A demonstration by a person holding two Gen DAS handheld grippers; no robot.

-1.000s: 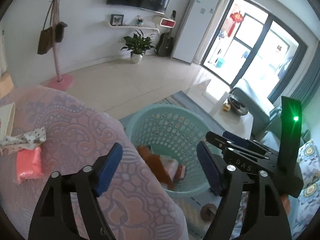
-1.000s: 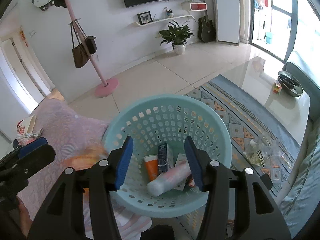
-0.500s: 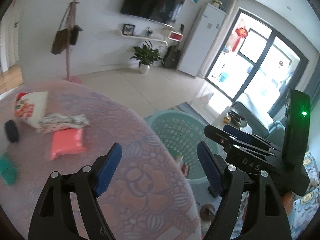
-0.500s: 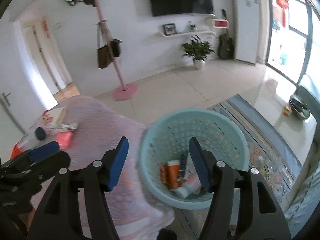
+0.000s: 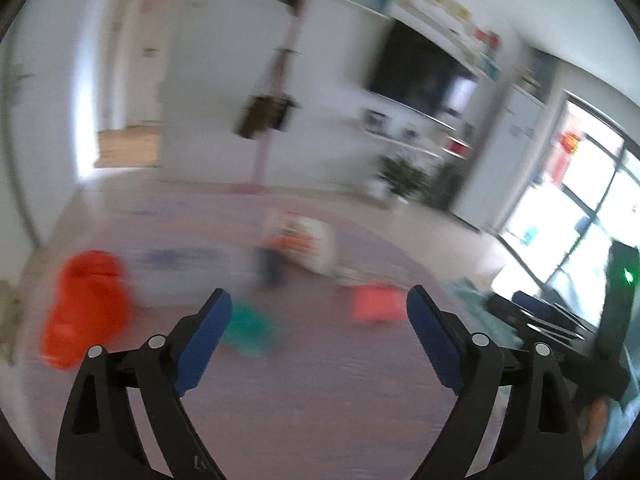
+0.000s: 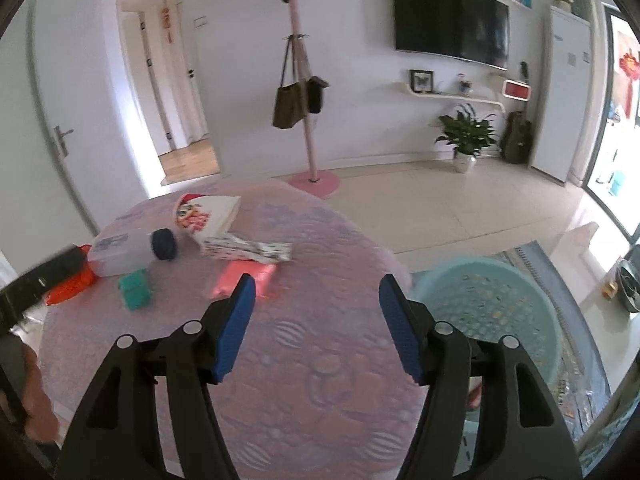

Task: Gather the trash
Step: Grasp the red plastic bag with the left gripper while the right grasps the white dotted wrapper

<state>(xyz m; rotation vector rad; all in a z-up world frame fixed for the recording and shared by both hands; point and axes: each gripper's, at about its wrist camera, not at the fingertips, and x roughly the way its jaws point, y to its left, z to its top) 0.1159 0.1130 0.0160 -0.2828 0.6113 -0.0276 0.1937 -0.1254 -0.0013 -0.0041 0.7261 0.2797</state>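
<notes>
both tools are released with nothing between the pads, and their jaws have just been opening: the left tool (image 5: 319, 306) and the right tool (image 6: 313, 294) hover over the bench (image 6: 320, 360). the trash lies on its far side: a pink packet (image 6: 244, 278), a green packet (image 6: 136, 290), a clear bottle (image 6: 124, 252), a patterned wrapper (image 6: 252, 249). the pink packet looks light, soft and likely slippery, so pinch across its middle. the basket (image 6: 492, 312) waits just beside the bench

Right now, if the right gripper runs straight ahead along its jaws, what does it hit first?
Probably the pink packet, lying just past the left jaw on the pink tablecloth. The right gripper is empty; depth is unclear, so it could meet bare cloth first.
</notes>
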